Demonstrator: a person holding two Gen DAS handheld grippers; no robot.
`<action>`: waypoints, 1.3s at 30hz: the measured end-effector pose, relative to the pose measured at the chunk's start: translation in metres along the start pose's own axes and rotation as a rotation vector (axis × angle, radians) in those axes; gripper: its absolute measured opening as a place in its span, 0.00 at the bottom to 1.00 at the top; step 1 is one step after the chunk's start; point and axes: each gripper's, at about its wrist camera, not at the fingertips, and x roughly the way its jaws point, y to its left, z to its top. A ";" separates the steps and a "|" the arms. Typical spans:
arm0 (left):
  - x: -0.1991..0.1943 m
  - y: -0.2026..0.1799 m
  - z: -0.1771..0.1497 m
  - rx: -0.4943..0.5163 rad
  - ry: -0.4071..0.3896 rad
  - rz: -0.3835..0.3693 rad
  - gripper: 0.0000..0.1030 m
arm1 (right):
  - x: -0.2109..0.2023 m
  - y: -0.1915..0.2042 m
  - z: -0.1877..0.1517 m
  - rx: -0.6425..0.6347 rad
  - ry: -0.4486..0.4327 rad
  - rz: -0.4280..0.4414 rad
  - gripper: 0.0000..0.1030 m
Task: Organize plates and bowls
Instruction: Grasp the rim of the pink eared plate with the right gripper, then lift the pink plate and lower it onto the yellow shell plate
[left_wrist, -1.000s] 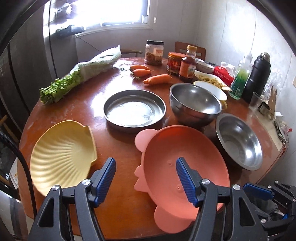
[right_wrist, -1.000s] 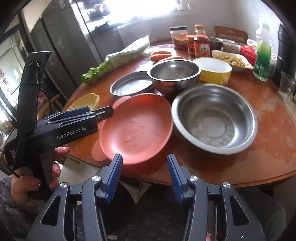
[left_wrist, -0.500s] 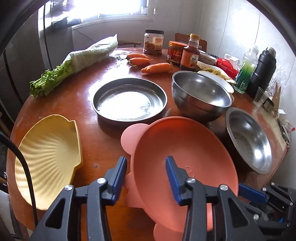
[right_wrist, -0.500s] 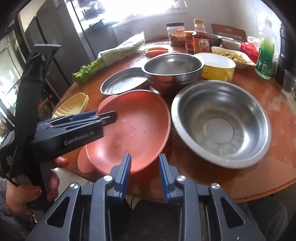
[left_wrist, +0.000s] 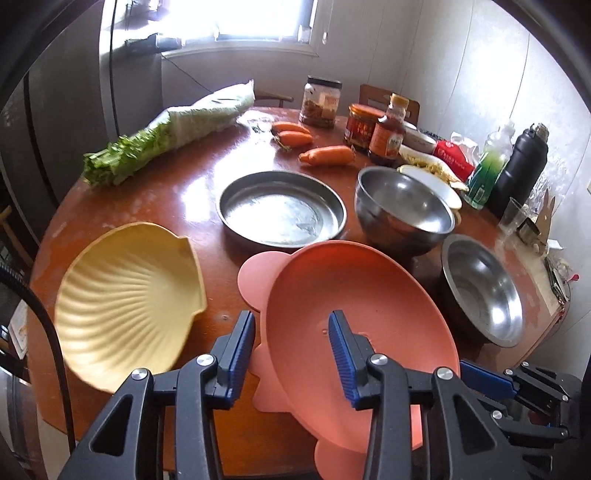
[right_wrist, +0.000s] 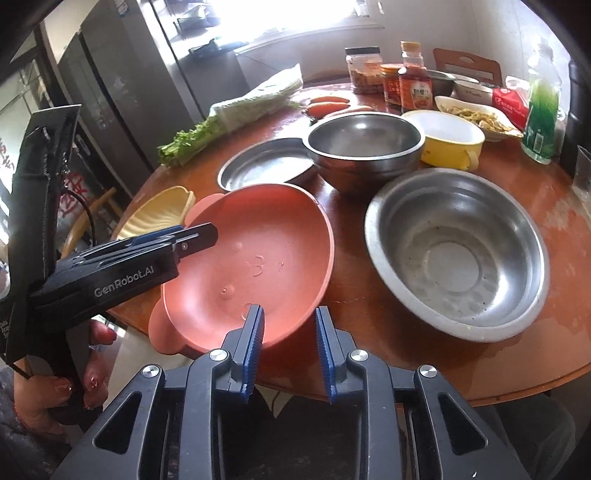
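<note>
A pink bear-shaped plate (left_wrist: 354, 317) sits tilted at the near table edge; it also shows in the right wrist view (right_wrist: 258, 258). My left gripper (left_wrist: 291, 347) straddles its left rim, jaws partly closed with a gap still showing. My right gripper (right_wrist: 288, 339) straddles its near rim, jaws narrow, not clamped. A yellow shell plate (left_wrist: 125, 295) lies to the left. A flat steel pan (left_wrist: 280, 210), a deep steel bowl (left_wrist: 402, 206) and a wide steel bowl (right_wrist: 454, 251) stand behind and to the right.
A yellow mug-bowl (right_wrist: 447, 136), carrots (left_wrist: 325, 155), celery and cabbage (left_wrist: 170, 136), jars and a sauce bottle (left_wrist: 388, 133), a green bottle (right_wrist: 541, 114) and a black flask (left_wrist: 521, 170) crowd the far side of the round wooden table (left_wrist: 155, 199).
Both grippers narrowed and moved onto the pink plate's rim. The plate now sits tilted, its near side raised. The left gripper's view pulled back slightly since half a second ago.
</note>
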 end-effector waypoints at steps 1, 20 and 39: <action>-0.003 0.002 0.001 -0.006 -0.008 -0.004 0.41 | -0.001 0.003 0.002 -0.004 -0.004 0.003 0.28; -0.053 0.090 0.028 -0.143 -0.122 0.110 0.41 | 0.014 0.097 0.073 -0.198 -0.092 0.090 0.28; -0.029 0.159 0.024 -0.230 -0.088 0.176 0.41 | 0.084 0.143 0.094 -0.278 0.018 0.139 0.29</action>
